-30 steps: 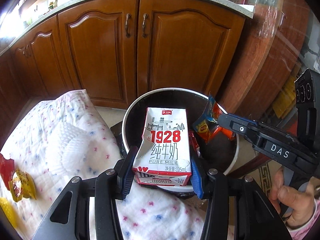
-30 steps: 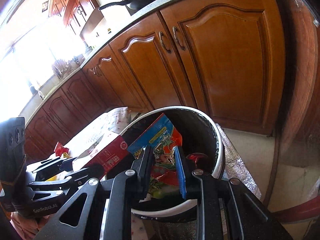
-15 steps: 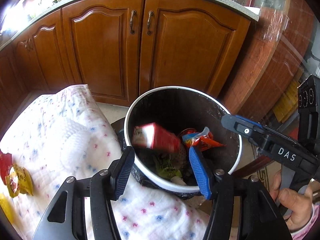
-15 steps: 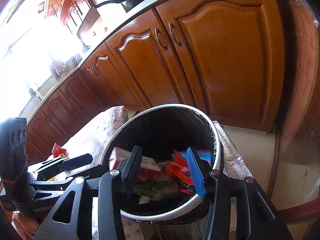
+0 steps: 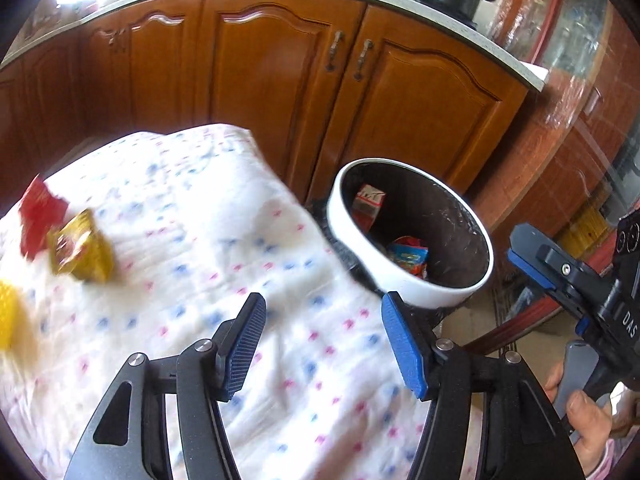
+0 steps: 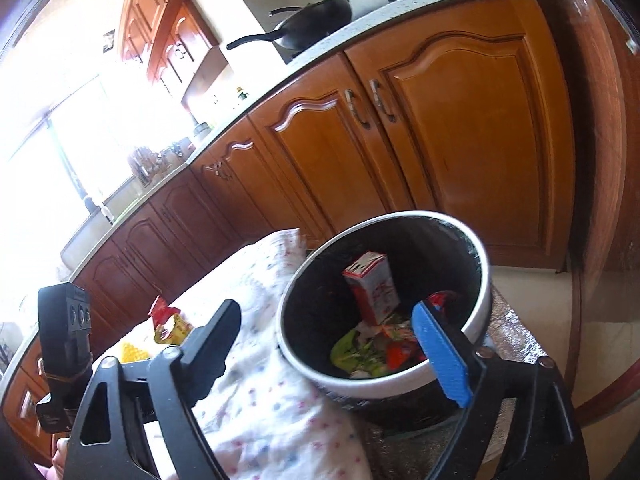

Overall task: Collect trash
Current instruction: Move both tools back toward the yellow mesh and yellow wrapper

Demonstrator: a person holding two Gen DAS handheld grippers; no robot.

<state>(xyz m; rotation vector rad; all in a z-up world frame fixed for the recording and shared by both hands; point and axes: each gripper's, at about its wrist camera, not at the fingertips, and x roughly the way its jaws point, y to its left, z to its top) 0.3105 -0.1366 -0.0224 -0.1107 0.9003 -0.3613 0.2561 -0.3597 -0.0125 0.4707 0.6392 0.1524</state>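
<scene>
- The milk carton [image 6: 373, 295] stood tilted inside the trash bin [image 5: 404, 280], just ahead of the right gripper [image 6: 332, 344], with crumpled snack wrappers [image 6: 400, 350] and green scraps beneath it; it was probably dropped in, given how it leaned on the wall.
- Ahead-left of the left gripper [image 5: 322, 344], three pieces of trash lay on the cloth-covered surface [image 5: 208, 264]: a red wrapper [image 5: 38, 216], a yellow-brown snack packet [image 5: 80, 250] touching it, and a yellow item [image 5: 10, 316] nearer the edge.
- Both pairs of jaws were spread apart and held nothing, judged ready for the next pickup.
- The bin sat just beside the surface's edge, likely for short carries.
- Behind stood wooden cabinets [image 5: 280, 80].
</scene>
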